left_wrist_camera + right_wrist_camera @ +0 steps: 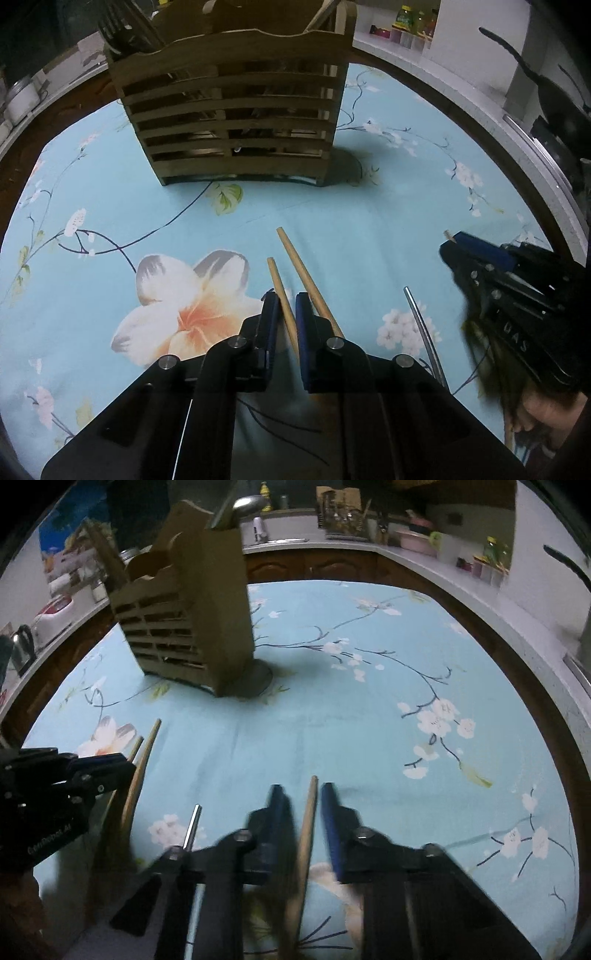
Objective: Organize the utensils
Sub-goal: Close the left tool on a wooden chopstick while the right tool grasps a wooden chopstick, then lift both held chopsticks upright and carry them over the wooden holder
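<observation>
the left gripper (287, 314) is pinching one wooden chopstick (282, 299) between its blue pads, while a second chopstick (304, 273) is lying just beside it on the outside of the right pad, not held. the right gripper (301, 805) is also pressed together on a chopstick (309, 812), which is passing up between its two pads with the tip showing above them. no earlier view is given here, so i am speaking only about how things are standing now.

the wooden utensil holder (232, 110) is standing upright farther back on the blue floral tablecloth (369, 229), well apart from both grippers, and it is already holding some dark utensils and what looks like a metal spoon. a thin metal rod (421, 321) (maybe a metal chopstick, i cannot tell for sure) is lying on the cloth between the two grippers.

in my judgement, the step in hand is lifting the gripped sticks and carrying them to the holder. to do it well, each hand should be rising straight first, so the loose second chopstick is not being dragged along. the sticks are held near one end, so they may be swinging; keeping the grip firm and tilting the tips down over one open compartment before letting go should be helping.
</observation>
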### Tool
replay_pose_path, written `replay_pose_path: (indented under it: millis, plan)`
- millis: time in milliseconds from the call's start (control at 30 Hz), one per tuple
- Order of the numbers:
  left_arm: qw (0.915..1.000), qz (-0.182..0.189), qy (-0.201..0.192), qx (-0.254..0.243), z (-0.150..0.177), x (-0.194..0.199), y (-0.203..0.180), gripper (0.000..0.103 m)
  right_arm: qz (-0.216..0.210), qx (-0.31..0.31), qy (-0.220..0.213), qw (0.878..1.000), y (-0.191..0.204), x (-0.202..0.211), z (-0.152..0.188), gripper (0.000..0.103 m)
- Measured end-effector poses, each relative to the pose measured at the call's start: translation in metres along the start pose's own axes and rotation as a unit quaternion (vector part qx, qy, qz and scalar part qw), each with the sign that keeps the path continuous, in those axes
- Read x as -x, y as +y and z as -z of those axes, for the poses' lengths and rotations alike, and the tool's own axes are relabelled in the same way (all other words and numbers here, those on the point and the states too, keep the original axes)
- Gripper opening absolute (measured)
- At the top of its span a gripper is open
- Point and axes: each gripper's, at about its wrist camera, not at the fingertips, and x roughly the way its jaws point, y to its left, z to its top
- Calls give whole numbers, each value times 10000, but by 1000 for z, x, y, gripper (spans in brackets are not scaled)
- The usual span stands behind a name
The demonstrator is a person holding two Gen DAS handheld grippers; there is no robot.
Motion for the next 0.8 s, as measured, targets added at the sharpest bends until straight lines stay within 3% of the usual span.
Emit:
replay_pose_path:
  millis: [100, 200, 467, 800]
  plan:
    - [9997, 170, 42, 177, 3, 3, 6, 5, -133, -156, 45, 9998, -4, 1, -1, 6]
    - [9981, 456, 7, 420, 9, 16, 17, 4, -560, -532, 20, 9970, -15, 14, -2, 5]
    - [9928, 814, -691, 549, 26, 98, 27, 5, -1068, -807, -609, 9891, -20, 85, -7, 5]
    - [9778, 1221, -1548, 704, 32, 183, 42, 5, -1216, -684, -1532, 9783, -11, 173, -19, 5]
